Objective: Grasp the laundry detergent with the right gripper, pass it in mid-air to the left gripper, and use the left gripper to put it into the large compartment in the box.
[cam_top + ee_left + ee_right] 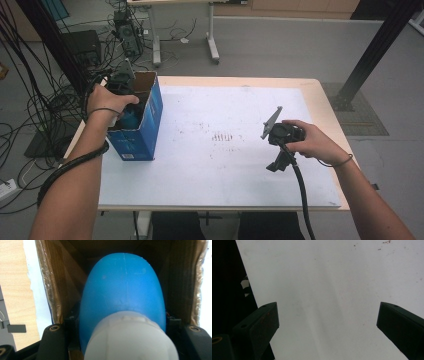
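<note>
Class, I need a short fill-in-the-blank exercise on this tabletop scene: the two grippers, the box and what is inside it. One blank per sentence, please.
1. The left gripper holds a blue bottle with a ____ cap.
2. The bottle is inside an open cardboard ____ with blue sides.
3. The right gripper has its jaws ____ over the white sheet.

Missing words: white; box; open

High view: even, diffuse light, soft low-res, white mat [220, 150] slightly blown, faint shadows. Left gripper view: blue bottle [125, 287] well lit, white cap [130, 340] blurred from closeness, box [62, 280] interior dark, tape glare on flaps. Right gripper view: bright mat, underexposed dark left edge.
</note>
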Demonstrator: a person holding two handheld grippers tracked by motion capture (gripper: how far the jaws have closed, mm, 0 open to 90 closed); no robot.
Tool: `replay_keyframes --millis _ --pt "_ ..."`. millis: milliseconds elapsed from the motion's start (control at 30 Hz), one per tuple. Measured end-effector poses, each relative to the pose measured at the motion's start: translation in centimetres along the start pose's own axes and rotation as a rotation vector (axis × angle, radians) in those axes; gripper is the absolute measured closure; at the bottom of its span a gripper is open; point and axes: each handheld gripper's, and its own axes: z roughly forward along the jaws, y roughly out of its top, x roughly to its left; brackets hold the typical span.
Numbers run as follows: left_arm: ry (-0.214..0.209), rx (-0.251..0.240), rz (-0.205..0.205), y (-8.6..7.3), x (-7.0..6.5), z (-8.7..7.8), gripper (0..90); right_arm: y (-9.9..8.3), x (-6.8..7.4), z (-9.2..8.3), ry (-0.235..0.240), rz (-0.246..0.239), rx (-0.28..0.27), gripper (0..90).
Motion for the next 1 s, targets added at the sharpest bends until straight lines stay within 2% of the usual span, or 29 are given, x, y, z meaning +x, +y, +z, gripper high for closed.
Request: replay_keyframes --millis 1000 --pt "0.003 -0.001 -0.007 -0.02 0.05 0.49 37.6 -0.09 0.02 0.13 0.003 0.004 -0.003 4.1"
